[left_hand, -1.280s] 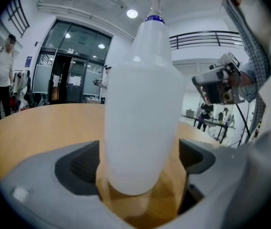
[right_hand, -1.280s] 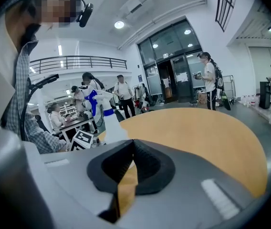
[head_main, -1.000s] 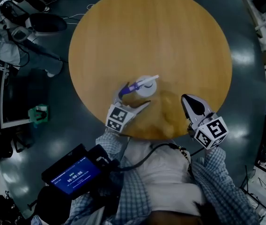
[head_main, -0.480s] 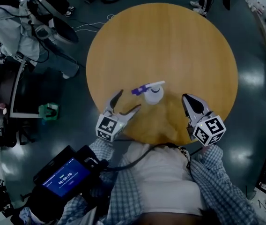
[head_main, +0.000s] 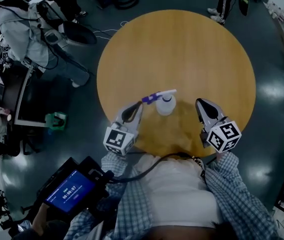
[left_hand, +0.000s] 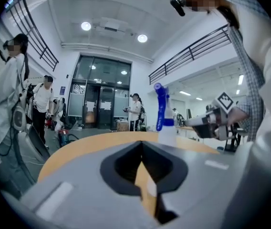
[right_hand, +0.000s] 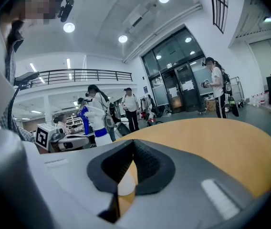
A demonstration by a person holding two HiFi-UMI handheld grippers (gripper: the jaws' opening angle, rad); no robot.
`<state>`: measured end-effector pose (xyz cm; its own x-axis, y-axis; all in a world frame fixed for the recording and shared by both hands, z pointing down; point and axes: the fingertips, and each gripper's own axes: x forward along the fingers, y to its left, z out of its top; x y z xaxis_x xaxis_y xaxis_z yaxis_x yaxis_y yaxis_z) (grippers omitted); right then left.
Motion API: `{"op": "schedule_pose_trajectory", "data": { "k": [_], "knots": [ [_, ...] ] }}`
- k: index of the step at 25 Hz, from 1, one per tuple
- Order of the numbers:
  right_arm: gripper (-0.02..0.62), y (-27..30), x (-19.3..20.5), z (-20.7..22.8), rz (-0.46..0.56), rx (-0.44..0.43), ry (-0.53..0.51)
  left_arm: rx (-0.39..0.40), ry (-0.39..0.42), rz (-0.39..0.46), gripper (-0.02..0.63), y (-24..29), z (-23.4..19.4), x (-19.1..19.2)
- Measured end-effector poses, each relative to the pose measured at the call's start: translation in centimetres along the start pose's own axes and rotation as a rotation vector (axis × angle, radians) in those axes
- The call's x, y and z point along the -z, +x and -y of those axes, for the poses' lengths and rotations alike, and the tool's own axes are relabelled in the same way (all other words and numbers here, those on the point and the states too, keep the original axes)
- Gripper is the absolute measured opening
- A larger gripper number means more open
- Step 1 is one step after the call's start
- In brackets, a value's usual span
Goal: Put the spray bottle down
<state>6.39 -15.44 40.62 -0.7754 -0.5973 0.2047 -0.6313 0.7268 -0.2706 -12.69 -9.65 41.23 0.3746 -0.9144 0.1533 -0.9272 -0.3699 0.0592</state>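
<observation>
The left claw (head_main: 135, 109) has just been closing, and its jaws now meet on nothing. Just right of it, touched by neither claw, the white plastic spray bottle with a blue trigger head (head_main: 165, 104) stands upright near the near edge of the round wooden bench (head_main: 182, 49), so the putting-down looks finished. Further right, the right claw (head_main: 202, 105) is closed and empty too.

Counter (head_main: 207, 54) is warm honey-coloured wood. Spray bottle (head_main: 165, 105) is pale white with a blue-purple trigger. Left claw (head_main: 138, 106) and right claw (head_main: 200, 103) are grey, with black-and-white square patterns on the back. Shirt (head_main: 127, 209) is blue-and-white check, floor (head_main: 269, 91) dark teal.
</observation>
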Motion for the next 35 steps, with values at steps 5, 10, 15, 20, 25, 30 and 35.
{"op": "schedule_pose_trajectory", "data": {
  "k": [5, 10, 15, 20, 25, 30, 35],
  "knots": [
    [0.003, 0.01, 0.10, -0.03, -0.007, -0.004, -0.005, 0.002, 0.000, -0.007, 0.000, 0.06, 0.27, -0.18],
    [0.003, -0.11, 0.07, -0.37, -0.003, 0.000, -0.010, -0.012, 0.003, -0.011, 0.000, -0.24, -0.12, -0.13],
    [0.003, -0.29, 0.29, -0.69, -0.004, 0.001, -0.008, -0.014, 0.016, -0.008, 0.000, -0.59, -0.33, -0.01],
    [0.003, -0.35, 0.50, -0.79, -0.010, 0.001, -0.010, -0.012, 0.006, 0.002, 0.000, -0.61, -0.25, -0.19],
    [0.003, -0.46, 0.51, -0.95, -0.007, 0.003, -0.012, -0.008, -0.011, 0.007, 0.000, -0.57, -0.26, -0.34],
    [0.003, -0.63, 0.63, -0.85, -0.004, 0.009, -0.008, -0.005, -0.005, 0.006, 0.000, -0.42, -0.26, -0.43],
    [0.003, -0.74, 0.90, -0.89, -0.010, 0.009, -0.010, -0.007, -0.003, 0.002, 0.000, -0.52, -0.34, -0.27]
  ]
}}
